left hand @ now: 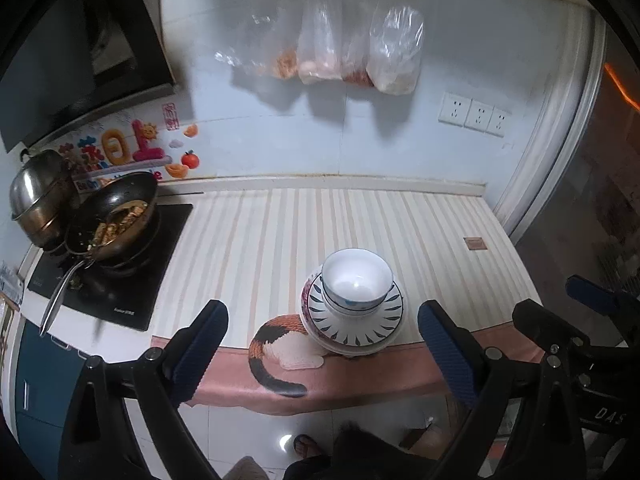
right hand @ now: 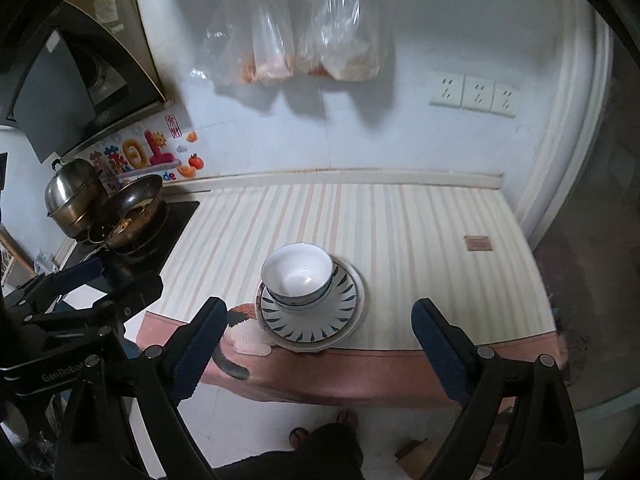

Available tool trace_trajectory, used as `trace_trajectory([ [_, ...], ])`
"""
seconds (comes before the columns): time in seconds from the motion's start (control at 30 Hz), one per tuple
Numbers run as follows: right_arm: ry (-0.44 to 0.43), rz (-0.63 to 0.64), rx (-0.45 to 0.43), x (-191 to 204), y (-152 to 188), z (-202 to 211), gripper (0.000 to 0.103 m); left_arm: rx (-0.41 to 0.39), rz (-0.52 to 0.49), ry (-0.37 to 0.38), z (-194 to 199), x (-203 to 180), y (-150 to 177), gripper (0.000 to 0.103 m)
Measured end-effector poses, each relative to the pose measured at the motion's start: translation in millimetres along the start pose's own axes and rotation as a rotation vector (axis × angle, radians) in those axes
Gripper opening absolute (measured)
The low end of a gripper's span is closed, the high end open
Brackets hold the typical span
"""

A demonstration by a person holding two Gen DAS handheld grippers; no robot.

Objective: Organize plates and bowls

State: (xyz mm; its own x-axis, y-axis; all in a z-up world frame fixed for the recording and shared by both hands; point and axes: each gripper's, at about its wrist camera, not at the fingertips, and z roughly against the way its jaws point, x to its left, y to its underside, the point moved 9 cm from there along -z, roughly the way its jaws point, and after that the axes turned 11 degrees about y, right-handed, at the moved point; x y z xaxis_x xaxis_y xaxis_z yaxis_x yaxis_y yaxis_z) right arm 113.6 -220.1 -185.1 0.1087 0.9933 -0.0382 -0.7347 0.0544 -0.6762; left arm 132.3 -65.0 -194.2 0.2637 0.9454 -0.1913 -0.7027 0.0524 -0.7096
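**Stacked dishes at counter edge, both grippers open and clear**

The left wrist view shows the whole cat-shaped mat (left hand: 280, 340) under the stack's left side; the right wrist view hides most of that mat behind a finger. Each view also shows the other gripper at its edge.

Containers: 2 nested bowls (left hand: 356, 280) sit empty on a plate with a dark leaf pattern (left hand: 360, 324), which rests on at least 1 more plate. The pan (left hand: 120, 216) on the black cooktop (left hand: 132, 292) holds cooked food. A lidded steel pot (left hand: 38, 196) stands beside it. Clear bags (left hand: 352, 48) with contents hang on the wall.

The stack stands on the striped counter (left hand: 440, 220), near its front edge. The left gripper (left hand: 322, 344) has its jaws spread wide and holds nothing; the stack lies ahead, between the finger lines, apart from both pads. The right gripper (right hand: 320, 340) is likewise spread and empty, with the stack ahead between its fingers, untouched.
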Motion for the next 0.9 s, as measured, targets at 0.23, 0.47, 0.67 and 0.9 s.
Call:
trace_trajectory([
  [0.23, 0.002, 0.027, -0.074, 4, 20, 50, 0.098, -0.054, 0.007, -0.044, 39, -5, 18, 0.098],
  [0.47, 0.008, 0.044, -0.099, -3, 38, 78, 0.098, -0.060, 0.024, -0.058, 65, -12, 39, 0.098],
  [0.67, 0.022, 0.027, -0.110, -20, 56, 100, 0.098, -0.071, 0.023, -0.082, 84, -16, 53, 0.098],
  [0.9, 0.022, -0.003, -0.124, -38, 68, 119, 0.098, -0.087, 0.027, -0.079, 96, -20, 63, 0.098],
])
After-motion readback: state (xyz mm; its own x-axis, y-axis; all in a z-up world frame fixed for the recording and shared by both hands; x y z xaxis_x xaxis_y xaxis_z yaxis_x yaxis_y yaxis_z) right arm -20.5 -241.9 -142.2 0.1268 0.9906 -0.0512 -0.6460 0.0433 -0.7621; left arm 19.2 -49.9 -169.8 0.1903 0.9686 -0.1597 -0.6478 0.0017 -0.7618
